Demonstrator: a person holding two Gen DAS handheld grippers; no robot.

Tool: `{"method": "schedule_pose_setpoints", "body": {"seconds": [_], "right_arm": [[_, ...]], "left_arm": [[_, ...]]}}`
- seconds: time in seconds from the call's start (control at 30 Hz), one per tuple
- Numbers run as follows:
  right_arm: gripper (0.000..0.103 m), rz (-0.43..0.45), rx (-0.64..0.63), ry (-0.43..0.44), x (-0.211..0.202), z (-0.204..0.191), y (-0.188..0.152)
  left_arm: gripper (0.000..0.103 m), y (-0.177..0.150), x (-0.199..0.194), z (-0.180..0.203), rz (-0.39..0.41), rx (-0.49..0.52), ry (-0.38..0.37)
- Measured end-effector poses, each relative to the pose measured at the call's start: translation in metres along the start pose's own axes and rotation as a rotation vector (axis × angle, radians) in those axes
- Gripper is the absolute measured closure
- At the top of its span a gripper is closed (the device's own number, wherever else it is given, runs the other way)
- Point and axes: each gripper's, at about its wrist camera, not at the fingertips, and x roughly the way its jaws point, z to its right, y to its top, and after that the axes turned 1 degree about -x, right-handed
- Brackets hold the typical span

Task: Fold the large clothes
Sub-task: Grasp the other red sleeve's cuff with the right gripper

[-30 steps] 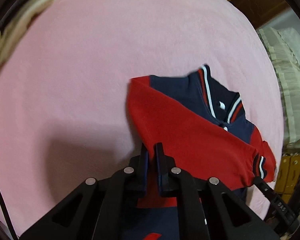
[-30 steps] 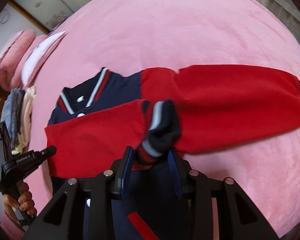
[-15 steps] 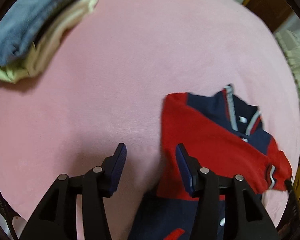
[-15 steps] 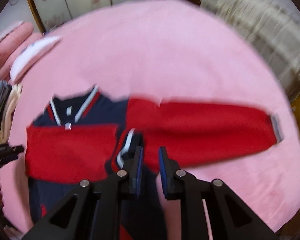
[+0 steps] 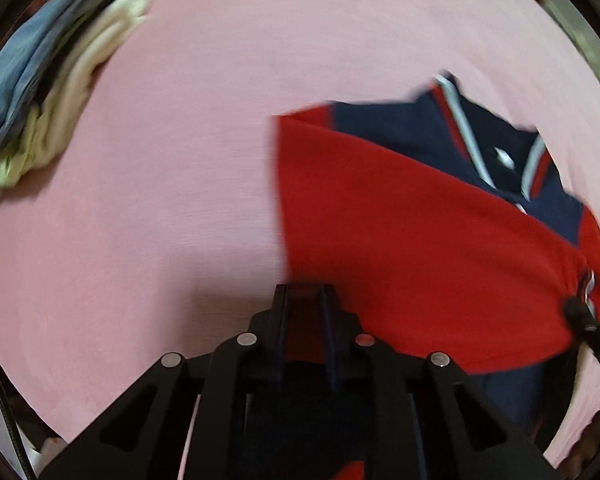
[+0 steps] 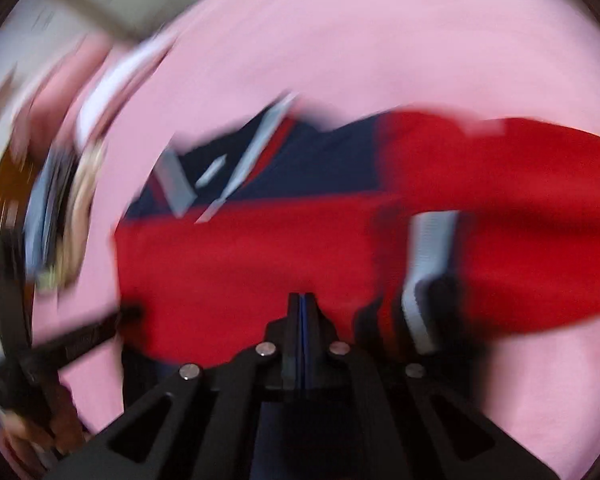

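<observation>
Jacket (image 5: 420, 240) flat on pink bed (image 5: 220, 120), one red sleeve (image 6: 228, 272) folded across chest, other stretched sideways. Left gripper (image 5: 303, 296) fingers narrowly apart with red fabric between, pinching sleeve edge. Right gripper (image 6: 303, 304) fingers pressed together, empty, above sleeve. Clothes stack (image 5: 48, 92) well apart; right view blurred

— How does the light look?
— Soft and even on the pink bed (image 5: 220, 80); the left gripper (image 5: 303, 300) throws a dim shadow just ahead of it.
— Sharpness?
— The right wrist view is badly smeared by motion; the jacket (image 6: 260, 264) streaks. The left view blurs mildly. Both bend and darken at the round fisheye rims.
</observation>
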Motion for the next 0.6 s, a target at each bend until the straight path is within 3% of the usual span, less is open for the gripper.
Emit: {"method": "schedule_pose_setpoints", "body": {"seconds": [0.03, 0.07, 0.13, 0.23, 0.33, 0.4, 0.47, 0.53, 0.6], "right_arm": [[0.103, 0.036, 0.035, -0.062, -0.009, 0.015, 0.002], [0.103, 0.081, 0.057, -0.176, -0.020, 0.029, 0.004], [0.101, 0.127, 0.086, -0.312, -0.038, 0.049, 0.010], [0.101, 0.201, 0.147, -0.186, -0.063, 0.061, 0.016], [0.101, 0.223, 0.009, -0.035, -0.064, 0.023, 0.016], [0.101, 0.135, -0.094, 0.092, -0.044, -0.013, 0.015], [0.101, -0.007, -0.151, 0.222, -0.008, -0.047, 0.009], [0.101, -0.091, -0.192, 0.225, 0.020, -0.071, -0.002], [0.102, -0.106, -0.217, 0.149, 0.037, -0.080, -0.009]], "left_arm": [[0.081, -0.001, 0.000, -0.009, 0.003, -0.022, 0.015], [0.080, -0.002, -0.001, -0.021, -0.007, -0.049, -0.013], [0.080, -0.002, -0.008, -0.033, -0.020, -0.086, -0.049], [0.080, -0.003, -0.033, -0.034, 0.036, -0.062, -0.109], [0.071, -0.003, -0.058, -0.023, 0.093, 0.009, -0.175], [0.059, 0.000, -0.057, -0.010, 0.090, 0.032, -0.212], [0.059, 0.006, -0.048, -0.008, 0.075, 0.051, -0.217], [0.059, 0.009, -0.032, -0.001, 0.040, 0.082, -0.162], [0.064, 0.014, -0.017, -0.006, 0.024, 0.104, -0.098]]}}
